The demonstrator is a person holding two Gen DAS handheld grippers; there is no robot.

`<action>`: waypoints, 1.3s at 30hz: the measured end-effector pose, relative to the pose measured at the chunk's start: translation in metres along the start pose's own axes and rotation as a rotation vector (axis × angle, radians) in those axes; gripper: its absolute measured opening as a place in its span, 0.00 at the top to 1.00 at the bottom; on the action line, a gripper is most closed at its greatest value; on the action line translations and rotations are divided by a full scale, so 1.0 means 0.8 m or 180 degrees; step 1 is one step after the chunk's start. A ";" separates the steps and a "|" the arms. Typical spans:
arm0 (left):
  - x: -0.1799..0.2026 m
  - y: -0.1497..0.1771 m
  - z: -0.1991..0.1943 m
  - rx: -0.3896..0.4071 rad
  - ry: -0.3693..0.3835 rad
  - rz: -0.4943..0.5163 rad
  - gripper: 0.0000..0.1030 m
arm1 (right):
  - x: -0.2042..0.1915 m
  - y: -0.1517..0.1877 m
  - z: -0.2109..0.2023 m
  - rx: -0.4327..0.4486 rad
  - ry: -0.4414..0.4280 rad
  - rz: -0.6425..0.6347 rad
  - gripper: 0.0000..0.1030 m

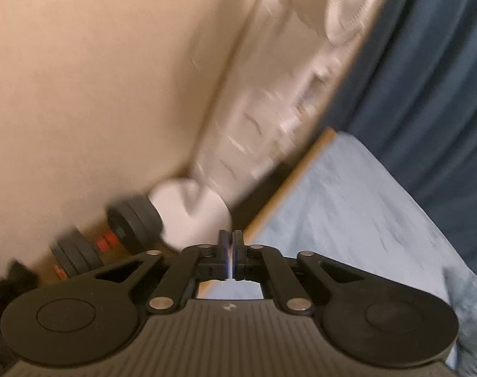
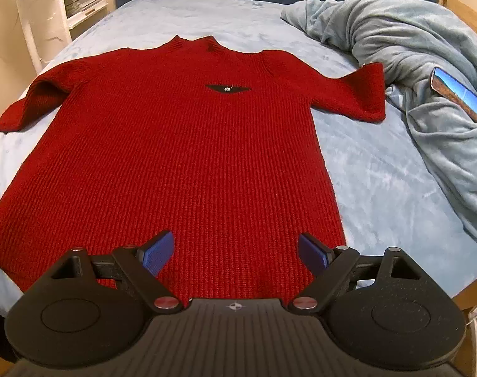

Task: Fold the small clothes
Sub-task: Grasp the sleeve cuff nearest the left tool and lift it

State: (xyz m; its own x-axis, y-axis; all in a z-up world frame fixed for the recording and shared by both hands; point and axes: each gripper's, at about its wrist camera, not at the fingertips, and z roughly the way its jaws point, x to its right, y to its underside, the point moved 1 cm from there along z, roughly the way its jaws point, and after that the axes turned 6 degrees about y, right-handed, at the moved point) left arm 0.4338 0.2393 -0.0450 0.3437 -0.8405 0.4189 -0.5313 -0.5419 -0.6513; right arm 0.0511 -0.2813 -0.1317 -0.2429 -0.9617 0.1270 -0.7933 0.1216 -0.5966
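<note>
One sweater [image 2: 175, 157], flat, mid-bed [image 2: 379, 172].

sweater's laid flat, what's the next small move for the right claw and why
Probably lower the right claw, whose jaws stand wide open, onto the near hem of the red ribbed knit sweater and pinch it. The sweater lies spread flat and unfolded on the light blue bed sheet, with the hem just beneath the claw.
</note>
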 end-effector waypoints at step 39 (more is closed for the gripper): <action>0.015 0.000 0.027 0.0285 -0.0226 0.0036 0.83 | -0.010 0.001 0.026 -0.0092 -0.0061 -0.0130 0.16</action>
State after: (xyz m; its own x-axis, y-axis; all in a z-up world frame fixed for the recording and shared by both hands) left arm 0.4545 0.2291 -0.0538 0.3939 -0.8425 0.3674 -0.4652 -0.5275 -0.7108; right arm 0.0639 -0.2782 -0.1499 -0.1996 -0.9705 0.1354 -0.8182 0.0890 -0.5681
